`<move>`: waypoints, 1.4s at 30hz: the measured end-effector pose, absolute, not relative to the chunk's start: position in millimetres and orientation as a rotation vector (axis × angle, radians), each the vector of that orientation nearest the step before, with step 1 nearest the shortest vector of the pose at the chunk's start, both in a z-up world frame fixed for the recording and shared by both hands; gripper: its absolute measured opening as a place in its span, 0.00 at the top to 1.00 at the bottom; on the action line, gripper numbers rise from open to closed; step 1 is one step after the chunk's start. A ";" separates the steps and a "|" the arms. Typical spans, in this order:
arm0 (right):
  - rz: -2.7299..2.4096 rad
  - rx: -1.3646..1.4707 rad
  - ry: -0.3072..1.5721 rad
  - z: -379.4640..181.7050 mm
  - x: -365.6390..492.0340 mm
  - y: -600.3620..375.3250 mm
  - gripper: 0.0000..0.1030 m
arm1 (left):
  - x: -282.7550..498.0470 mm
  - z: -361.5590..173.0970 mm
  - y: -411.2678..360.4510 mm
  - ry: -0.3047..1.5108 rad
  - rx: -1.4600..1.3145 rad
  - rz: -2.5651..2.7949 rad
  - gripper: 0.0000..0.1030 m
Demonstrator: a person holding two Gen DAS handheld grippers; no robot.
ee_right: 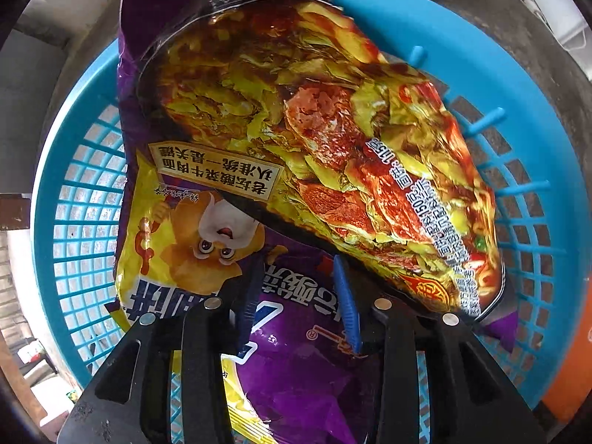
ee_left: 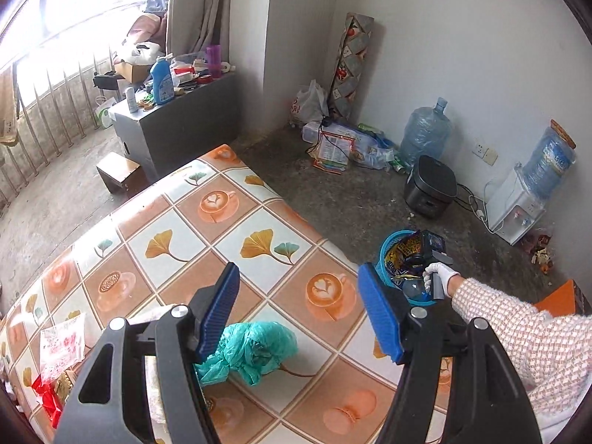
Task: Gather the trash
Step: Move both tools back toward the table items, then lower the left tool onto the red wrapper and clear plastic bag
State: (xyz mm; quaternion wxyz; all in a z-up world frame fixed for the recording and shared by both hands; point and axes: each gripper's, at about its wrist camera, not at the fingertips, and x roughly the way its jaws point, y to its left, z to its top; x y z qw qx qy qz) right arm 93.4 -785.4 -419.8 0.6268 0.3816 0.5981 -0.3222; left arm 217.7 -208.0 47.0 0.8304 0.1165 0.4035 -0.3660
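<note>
the right hand-held gripper (ee_right: 301,299) points straight down into the blue basket (ee_right: 74,192) on the floor, and the purple noodle wrapper (ee_right: 296,129) lies beneath it, filling most of the basket. its jaws stand at a narrow gap. the wrapper passes under and between the blue fingers (ee_right: 346,303), but the pads do not look pressed on it, so i judge this as the release, with the wrapper already resting in the basket. from the left wrist view the gloved hand (ee_left: 440,273) is right over the basket (ee_left: 388,259), just beside the desk (ee_left: 185,222).

to finish this step well, spread the jaws a little more before lifting, so the crinkly foil does not cling to a pad and ride back up. lift straight up, clear of the rim. one corner of the wrapper leans up over the far rim; a light push down would help it stay in.

the left hand-held gripper (ee_left: 299,314) hangs over the desk with its jaws wide and nothing between them. just below it lies the teal bag (ee_left: 255,347), crumpled on the cloth. that looks like the next piece to take. thin plastic will slip, so come down on the bunched middle and pinch a thick fold. more scraps, a white wrapper (ee_left: 63,344) and red wrapper (ee_left: 46,399), lie at the near left corner of the desk.
</note>
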 end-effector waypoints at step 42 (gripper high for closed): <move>0.257 0.407 0.730 -59.3 188.6 -470.8 0.36 | 247.8 52.5 115.1 0.693 -0.363 -0.228 0.38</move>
